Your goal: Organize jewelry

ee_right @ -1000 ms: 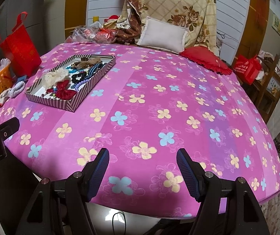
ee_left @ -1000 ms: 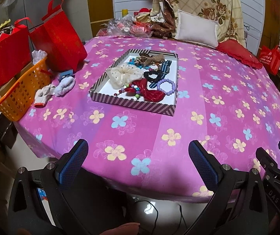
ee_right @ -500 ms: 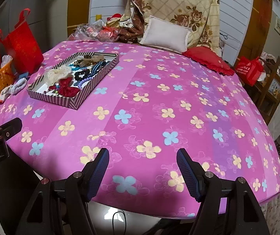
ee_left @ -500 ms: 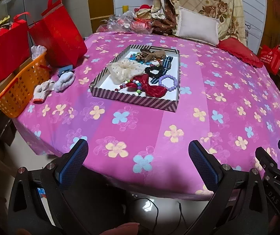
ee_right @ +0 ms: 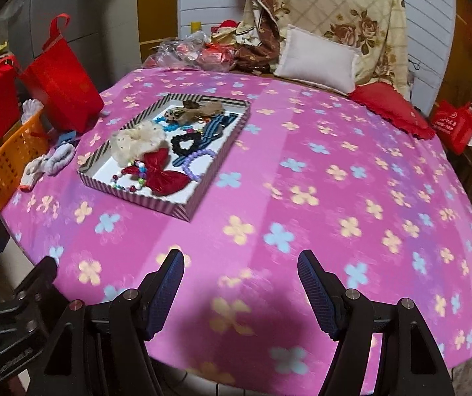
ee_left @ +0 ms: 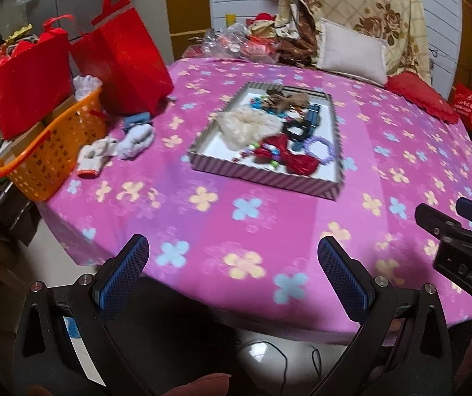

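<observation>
A: What covers the round bench (ee_right: 335,151)?
B: Pink cloth, yellow and blue flowers.
A: And the shallow cardboard tray (ee_right: 130,194)?
B: Brown-and-white stripes outside, white inside, holding a shiny red fabric bow (ee_right: 163,175) and a cream dotted scrunchie (ee_right: 136,142).

Left claw (ee_left: 232,257) hanging wide open and empty over near edge of pink surface (ee_left: 202,224). Striped tray (ee_left: 265,176) lying further in, holding red bow (ee_left: 297,158), cream scrunchie (ee_left: 245,125), purple bracelet (ee_left: 318,148). Orange basket (ee_left: 47,151) sitting at left edge.
</observation>
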A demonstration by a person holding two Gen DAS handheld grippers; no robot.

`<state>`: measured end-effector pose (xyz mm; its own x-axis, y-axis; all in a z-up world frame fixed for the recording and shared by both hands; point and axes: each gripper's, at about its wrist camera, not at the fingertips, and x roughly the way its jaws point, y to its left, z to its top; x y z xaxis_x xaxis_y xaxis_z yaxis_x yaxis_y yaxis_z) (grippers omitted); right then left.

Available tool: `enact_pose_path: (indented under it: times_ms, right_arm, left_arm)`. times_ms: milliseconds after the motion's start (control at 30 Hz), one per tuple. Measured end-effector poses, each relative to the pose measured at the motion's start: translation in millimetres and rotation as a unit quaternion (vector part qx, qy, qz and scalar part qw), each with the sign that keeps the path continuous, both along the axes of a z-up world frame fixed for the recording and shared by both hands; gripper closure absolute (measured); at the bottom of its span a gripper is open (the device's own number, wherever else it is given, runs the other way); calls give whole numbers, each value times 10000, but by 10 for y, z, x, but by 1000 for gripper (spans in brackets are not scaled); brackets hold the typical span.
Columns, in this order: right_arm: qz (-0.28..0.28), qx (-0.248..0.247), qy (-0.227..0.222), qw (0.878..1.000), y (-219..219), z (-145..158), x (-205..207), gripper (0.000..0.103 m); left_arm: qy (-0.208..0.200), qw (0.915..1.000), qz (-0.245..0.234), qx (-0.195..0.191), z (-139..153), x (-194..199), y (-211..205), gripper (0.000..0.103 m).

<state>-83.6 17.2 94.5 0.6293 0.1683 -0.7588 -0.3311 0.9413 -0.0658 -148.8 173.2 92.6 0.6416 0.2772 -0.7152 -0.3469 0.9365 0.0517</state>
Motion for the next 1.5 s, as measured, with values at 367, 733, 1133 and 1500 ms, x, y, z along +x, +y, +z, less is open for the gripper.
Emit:
enact_pose_path:
  times_ms: [367,733,1133,1500]
  right_arm:
    - [65,-229,297,9993,488,-348,72,34]
    - [-43,-349,352,9988,611,-454,55,34]
    - [38,-365,158,9992,617,-376,-45,34]
    - [1,-271,169,9995,527,-367,-41,34]
  left_arm:
    - [44,9998,-183,23,-176,284,527,1]
    - [264,9985,-183,-447,-379,277,603,1]
    - [282,9987,13,-420,-323,202,632,1]
    - [233,9996,101,-151,-255,177,535,1]
